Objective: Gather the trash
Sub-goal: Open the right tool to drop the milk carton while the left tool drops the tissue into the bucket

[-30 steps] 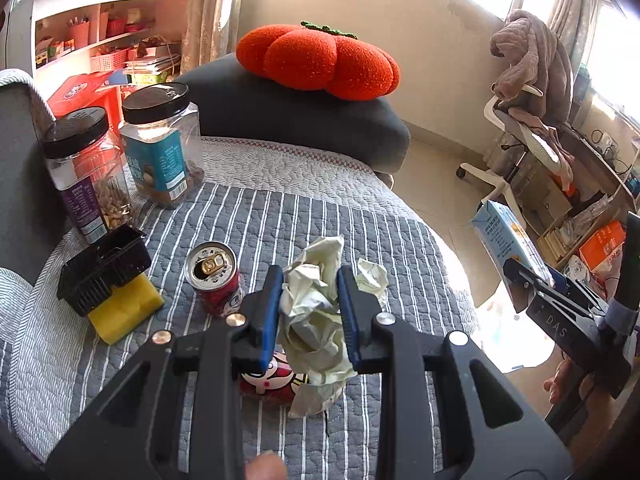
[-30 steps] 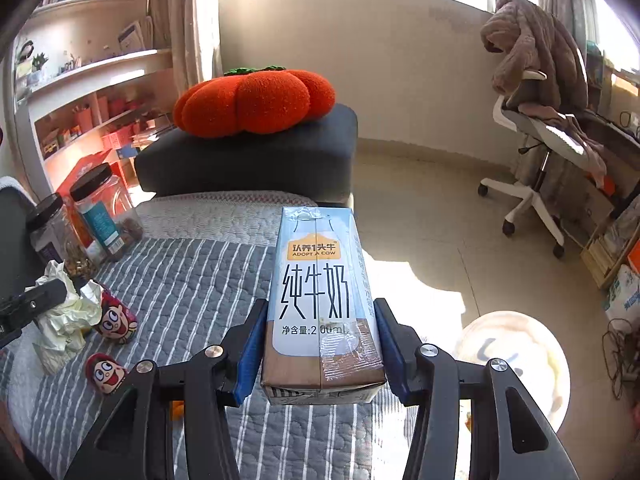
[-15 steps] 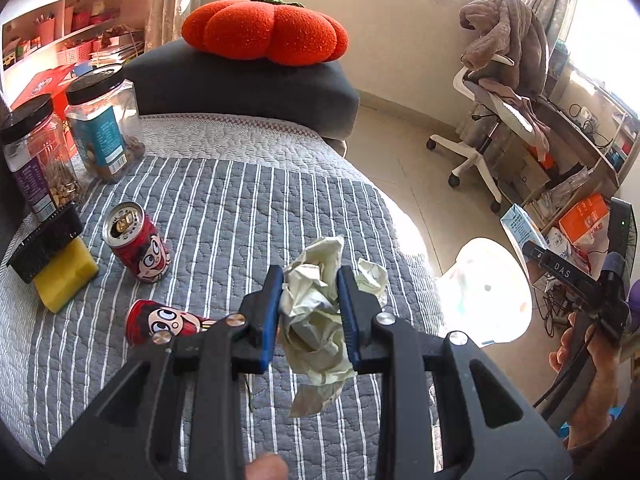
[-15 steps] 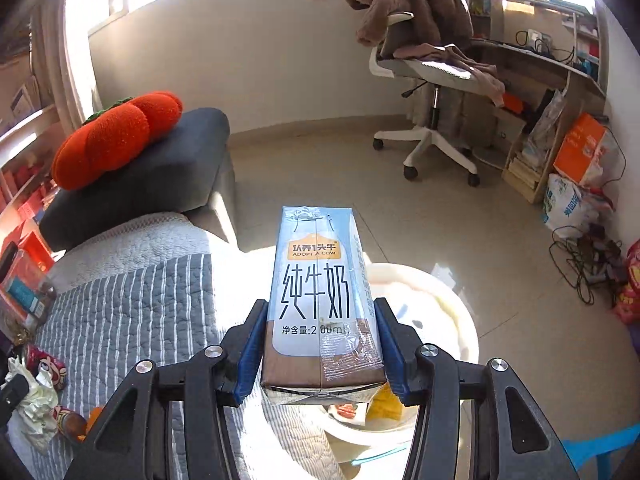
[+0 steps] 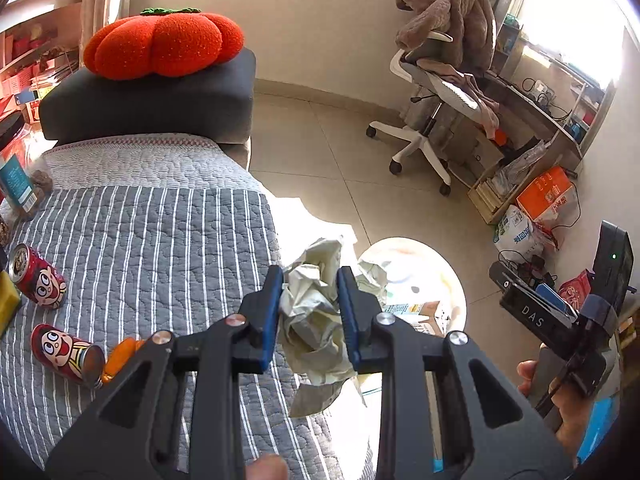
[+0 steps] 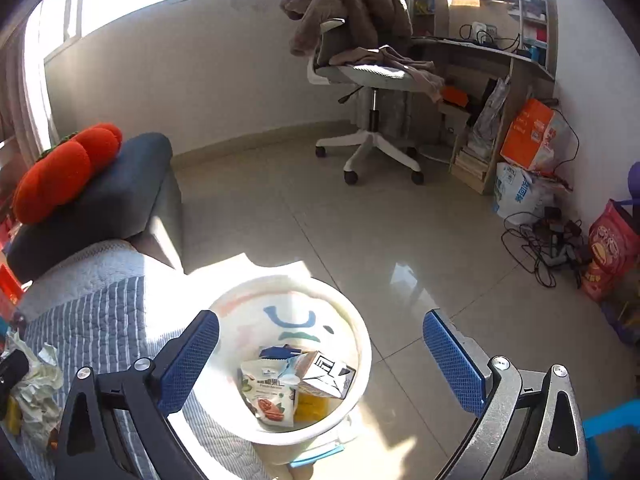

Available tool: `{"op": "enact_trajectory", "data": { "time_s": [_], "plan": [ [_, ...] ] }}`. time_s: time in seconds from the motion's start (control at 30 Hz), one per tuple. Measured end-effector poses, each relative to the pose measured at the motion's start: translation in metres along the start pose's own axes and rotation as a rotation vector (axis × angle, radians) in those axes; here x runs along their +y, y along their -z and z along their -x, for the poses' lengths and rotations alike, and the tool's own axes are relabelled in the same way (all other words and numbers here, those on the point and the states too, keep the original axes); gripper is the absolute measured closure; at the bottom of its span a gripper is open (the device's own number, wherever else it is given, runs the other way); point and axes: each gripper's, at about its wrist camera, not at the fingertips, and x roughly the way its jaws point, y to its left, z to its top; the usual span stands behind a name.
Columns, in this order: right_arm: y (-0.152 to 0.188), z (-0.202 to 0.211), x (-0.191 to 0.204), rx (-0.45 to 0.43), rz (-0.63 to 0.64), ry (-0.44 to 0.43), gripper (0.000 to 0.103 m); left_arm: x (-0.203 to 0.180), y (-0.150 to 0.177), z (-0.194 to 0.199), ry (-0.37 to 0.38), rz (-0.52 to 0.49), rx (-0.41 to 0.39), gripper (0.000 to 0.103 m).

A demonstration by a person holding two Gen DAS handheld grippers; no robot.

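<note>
left wrist: left gripper point(image 5: 308, 312) jaws clamp paper wad point(image 5: 316, 316) past bed point(image 5: 140, 240) edge, cans point(image 5: 38, 282) on bed | right wrist: right gripper point(image 6: 320, 356) jaws opening, empty, over bin point(image 6: 360, 344); carton point(image 6: 324, 374), snack bag point(image 6: 266, 394) inside

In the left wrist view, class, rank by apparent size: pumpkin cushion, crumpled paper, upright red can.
1. pumpkin cushion
2. crumpled paper, magnified by nearness to the camera, so its rank against the cushion is unsure
3. upright red can
</note>
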Motion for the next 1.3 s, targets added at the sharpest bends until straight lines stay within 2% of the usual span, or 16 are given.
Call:
{"op": "enact_trajectory", "data": {
  "time_s": [0.23,0.53,0.63,0.7,0.77,1.0,1.13,1.3],
  "plan": [
    [0.0,-0.006,-0.052,0.037,-0.041,0.11,0.0,-0.055,-0.011,-0.027,0.056,-0.065,0.029,0.073],
    [0.004,-0.009,-0.103,0.083,-0.1,0.192,0.0,-0.109,-0.014,-0.067,0.082,-0.137,0.086,0.072],
    [0.005,-0.009,-0.111,0.093,-0.106,0.209,0.0,-0.123,-0.016,-0.078,0.083,-0.156,0.101,0.067],
    [0.006,-0.01,-0.115,0.101,-0.108,0.217,0.0,-0.128,-0.017,-0.082,0.092,-0.156,0.121,0.055],
    [0.006,-0.011,-0.118,0.107,-0.113,0.221,0.0,-0.13,-0.017,-0.083,0.08,-0.146,0.123,0.042],
    [0.006,-0.006,-0.11,0.097,-0.106,0.198,0.0,-0.113,-0.013,-0.071,0.002,-0.169,0.092,0.037],
    [0.006,-0.001,-0.088,0.075,-0.06,0.176,0.0,-0.098,-0.013,-0.058,-0.061,-0.184,0.057,0.036],
    [0.009,0.004,-0.055,0.056,-0.001,0.137,0.0,-0.064,-0.014,-0.045,-0.113,-0.136,0.041,0.029]
  ]
}}
